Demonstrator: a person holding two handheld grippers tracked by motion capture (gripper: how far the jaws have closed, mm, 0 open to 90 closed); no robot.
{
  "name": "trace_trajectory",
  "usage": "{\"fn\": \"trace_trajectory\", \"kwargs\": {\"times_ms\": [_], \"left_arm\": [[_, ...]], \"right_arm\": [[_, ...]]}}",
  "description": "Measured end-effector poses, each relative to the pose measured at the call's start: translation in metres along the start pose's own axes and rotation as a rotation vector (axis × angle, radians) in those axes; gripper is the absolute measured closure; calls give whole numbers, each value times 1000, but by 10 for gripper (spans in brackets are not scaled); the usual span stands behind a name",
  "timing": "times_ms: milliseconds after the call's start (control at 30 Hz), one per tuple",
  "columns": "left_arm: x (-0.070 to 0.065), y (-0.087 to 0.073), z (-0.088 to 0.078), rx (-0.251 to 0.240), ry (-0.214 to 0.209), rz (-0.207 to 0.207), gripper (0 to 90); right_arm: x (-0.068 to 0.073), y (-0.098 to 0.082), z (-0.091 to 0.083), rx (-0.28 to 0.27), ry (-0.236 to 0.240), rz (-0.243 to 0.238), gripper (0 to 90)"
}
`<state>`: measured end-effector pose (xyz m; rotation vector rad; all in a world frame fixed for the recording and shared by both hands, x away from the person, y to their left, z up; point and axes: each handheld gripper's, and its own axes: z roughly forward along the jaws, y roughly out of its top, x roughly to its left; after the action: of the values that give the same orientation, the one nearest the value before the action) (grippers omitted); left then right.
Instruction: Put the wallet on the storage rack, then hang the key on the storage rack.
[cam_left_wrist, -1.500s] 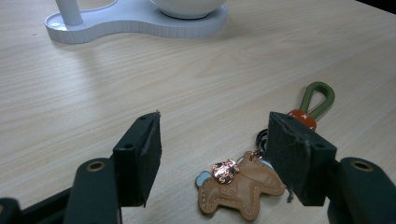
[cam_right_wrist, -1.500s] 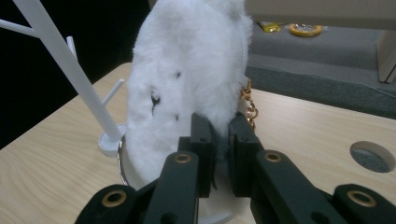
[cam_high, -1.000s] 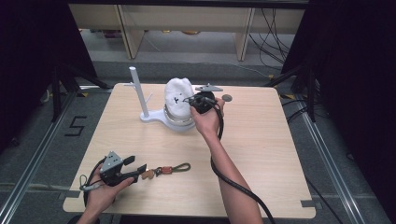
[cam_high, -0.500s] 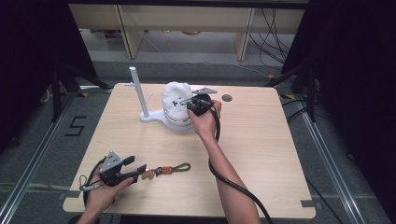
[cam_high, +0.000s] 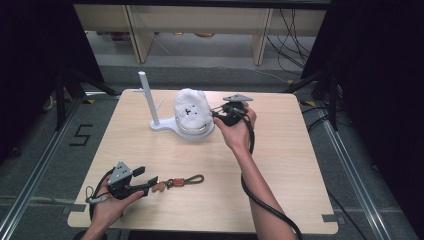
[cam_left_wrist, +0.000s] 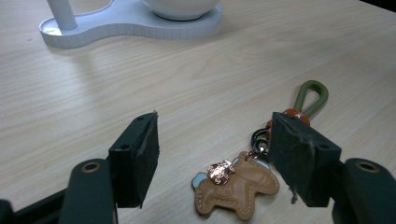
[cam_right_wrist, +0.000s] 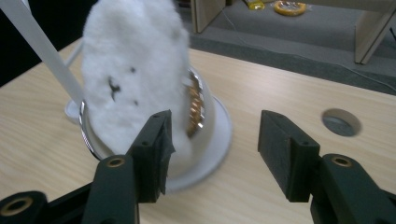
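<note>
Keychain alignment governed the pickup: the tan leather horse keychain with green loop (cam_left_wrist: 243, 184) lay between the left gripper's (cam_left_wrist: 215, 154) open jaws, its long axis running away along the table. The right gripper (cam_right_wrist: 212, 144), jaws just opened and empty, stood beside the white fluffy toy (cam_right_wrist: 135, 70).

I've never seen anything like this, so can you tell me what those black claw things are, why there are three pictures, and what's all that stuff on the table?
A person sits at a wooden table and holds a squeeze tool, called a gripper, in each hand. One picture is taken from above. The other two come from little cameras riding on the grippers, looking out between their two black jaws.

The left gripper rests near the table's front edge, jaws open around a keychain with a small leather horse and a green loop. It holds nothing.

The right gripper is beside a fluffy white toy that sits in a bowl on a white stand with a post. Its jaws have just been opening and nothing is between them.
</note>
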<state>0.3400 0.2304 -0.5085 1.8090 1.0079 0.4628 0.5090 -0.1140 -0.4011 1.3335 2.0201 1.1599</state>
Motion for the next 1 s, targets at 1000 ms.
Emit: {"fn": "trace_trajectory", "kwargs": {"times_ms": [1000], "left_arm": [[-3,58,10,210,-160,242,403]], "right_arm": [[-100,-137,-93,318,-19,99,488]]}}
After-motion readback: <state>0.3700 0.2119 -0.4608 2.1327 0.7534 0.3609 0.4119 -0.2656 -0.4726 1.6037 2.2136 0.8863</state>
